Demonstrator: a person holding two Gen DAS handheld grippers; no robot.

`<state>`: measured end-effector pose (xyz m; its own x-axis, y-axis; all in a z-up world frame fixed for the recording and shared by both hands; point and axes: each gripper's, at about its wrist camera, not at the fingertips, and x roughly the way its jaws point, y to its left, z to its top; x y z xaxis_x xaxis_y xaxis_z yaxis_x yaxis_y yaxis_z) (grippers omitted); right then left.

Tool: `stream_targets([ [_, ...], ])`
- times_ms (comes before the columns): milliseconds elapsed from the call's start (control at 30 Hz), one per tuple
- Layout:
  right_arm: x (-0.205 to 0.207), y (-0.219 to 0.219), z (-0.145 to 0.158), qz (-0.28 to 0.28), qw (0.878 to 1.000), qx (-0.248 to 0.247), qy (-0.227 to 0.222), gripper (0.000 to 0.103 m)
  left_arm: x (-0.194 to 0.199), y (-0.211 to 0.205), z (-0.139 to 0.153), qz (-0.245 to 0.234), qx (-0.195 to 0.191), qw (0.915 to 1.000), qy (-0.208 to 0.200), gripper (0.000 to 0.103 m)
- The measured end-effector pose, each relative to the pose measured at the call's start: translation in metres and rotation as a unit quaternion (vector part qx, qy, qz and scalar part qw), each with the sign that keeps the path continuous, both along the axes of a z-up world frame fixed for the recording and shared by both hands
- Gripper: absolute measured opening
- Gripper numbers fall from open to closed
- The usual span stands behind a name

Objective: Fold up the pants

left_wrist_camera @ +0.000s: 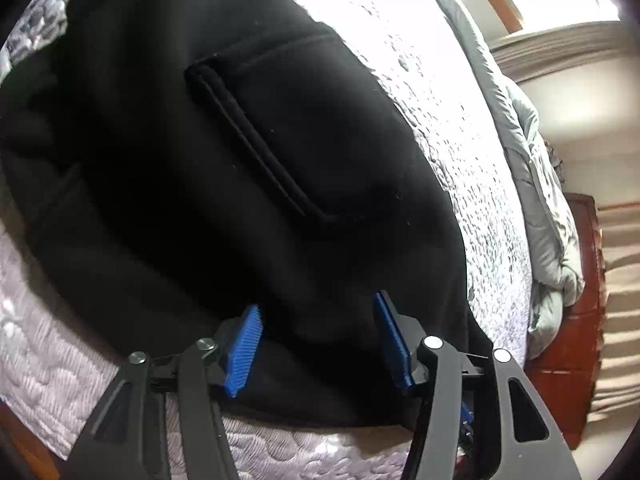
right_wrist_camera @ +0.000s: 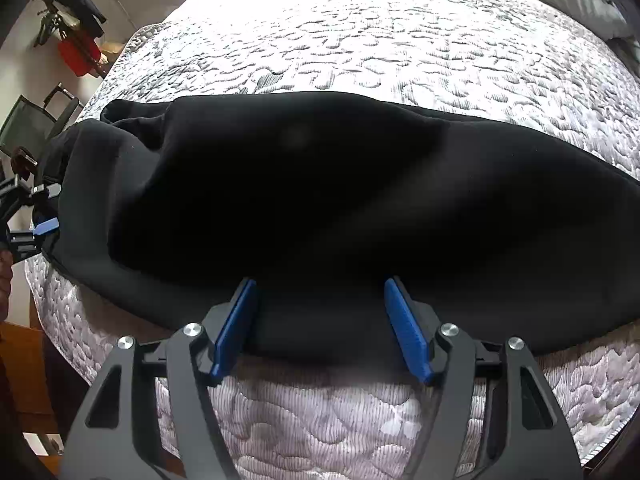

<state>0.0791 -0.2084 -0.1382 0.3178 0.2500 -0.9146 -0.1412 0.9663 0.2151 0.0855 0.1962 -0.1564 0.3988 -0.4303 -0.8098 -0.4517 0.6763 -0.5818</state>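
Observation:
Black pants (left_wrist_camera: 240,160) lie flat on a quilted mattress (left_wrist_camera: 460,140), a back pocket (left_wrist_camera: 272,132) facing up. My left gripper (left_wrist_camera: 318,312) is open, its blue pads straddling the pants' near edge. In the right wrist view the pants (right_wrist_camera: 320,200) stretch across the mattress (right_wrist_camera: 360,40) along its near edge. My right gripper (right_wrist_camera: 320,292) is open, its blue pads on either side of the pants' near hem. The left gripper (right_wrist_camera: 44,208) shows at the far left by the pants' end.
A grey comforter (left_wrist_camera: 540,184) is bunched along the mattress's far side by a wooden bed frame (left_wrist_camera: 576,320). A chair (right_wrist_camera: 32,124) and a red item (right_wrist_camera: 78,56) stand beside the bed. The mattress side (right_wrist_camera: 320,412) drops just below my right gripper.

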Motion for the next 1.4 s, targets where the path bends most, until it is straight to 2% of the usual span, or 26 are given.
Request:
stream_targets([
  [67, 0.001, 0.001, -0.001, 0.0, 1.0, 0.0, 0.0, 0.068, 0.003, 0.004, -0.004, 0.005, -0.013, 0.9999, 0.003, 0.061],
  [133, 0.001, 0.001, -0.001, 0.0, 1.0, 0.0, 0.0, 0.068, 0.003, 0.009, -0.006, 0.011, -0.02, 0.9997, 0.007, 0.059],
  [200, 0.001, 0.001, 0.0, 0.001, 1.0, -0.002, -0.001, 0.069, 0.0, 0.012, -0.006, 0.018, -0.005, 0.9998, 0.011, 0.04],
  [233, 0.002, 0.002, -0.001, 0.001, 1.0, -0.003, -0.001, 0.069, 0.0, 0.014, -0.006, 0.015, 0.011, 0.9997, 0.015, 0.021],
  [267, 0.002, 0.002, -0.001, 0.001, 1.0, -0.004, -0.001, 0.069, -0.003, 0.015, -0.006, 0.015, 0.029, 0.9993, 0.017, 0.012],
  [367, 0.003, 0.003, -0.001, 0.003, 1.0, -0.005, -0.001, 0.07, -0.014, 0.018, -0.005, 0.028, 0.022, 0.9994, 0.002, 0.004],
  [433, 0.003, 0.003, -0.001, 0.004, 1.0, -0.005, 0.0, 0.07, -0.026, 0.021, 0.002, 0.048, 0.026, 0.9984, -0.015, 0.003],
  [567, 0.005, 0.003, -0.001, 0.008, 1.0, -0.002, 0.004, 0.071, -0.058, 0.012, 0.03, 0.062, 0.074, 0.9927, -0.073, 0.003],
  [667, 0.005, 0.002, 0.0, 0.01, 1.0, 0.001, 0.007, 0.071, -0.079, 0.005, 0.042, 0.071, 0.103, 0.9883, -0.088, 0.003],
  [800, 0.005, 0.003, 0.0, 0.012, 1.0, -0.001, 0.007, 0.072, -0.098, -0.007, 0.035, 0.069, 0.145, 0.9834, -0.084, 0.003],
  [867, 0.005, 0.004, 0.0, 0.012, 1.0, -0.002, 0.007, 0.074, -0.095, -0.007, 0.023, 0.053, 0.164, 0.9825, -0.072, 0.004],
  [967, 0.006, 0.006, -0.001, 0.014, 1.0, -0.005, 0.007, 0.076, -0.084, -0.003, 0.013, 0.038, 0.158, 0.9852, -0.055, 0.008],
  [1033, 0.006, 0.007, -0.001, 0.014, 1.0, -0.007, 0.007, 0.076, -0.082, -0.001, 0.02, 0.04, 0.155, 0.9861, -0.046, 0.008],
  [1100, 0.006, 0.006, -0.001, 0.014, 1.0, -0.004, 0.008, 0.076, -0.085, 0.001, 0.041, 0.045, 0.188, 0.98, -0.047, 0.008],
  [1200, 0.007, 0.008, -0.001, 0.015, 1.0, -0.007, 0.007, 0.08, -0.085, -0.005, 0.069, 0.035, 0.228, 0.9699, -0.08, 0.008],
  [1300, 0.007, 0.014, -0.002, 0.014, 1.0, -0.015, 0.006, 0.084, -0.067, -0.014, 0.071, 0.015, 0.237, 0.9677, -0.085, 0.008],
  [1400, 0.006, 0.014, -0.002, 0.012, 1.0, -0.015, 0.003, 0.084, -0.051, -0.017, 0.054, -0.007, 0.243, 0.9671, -0.074, 0.011],
])
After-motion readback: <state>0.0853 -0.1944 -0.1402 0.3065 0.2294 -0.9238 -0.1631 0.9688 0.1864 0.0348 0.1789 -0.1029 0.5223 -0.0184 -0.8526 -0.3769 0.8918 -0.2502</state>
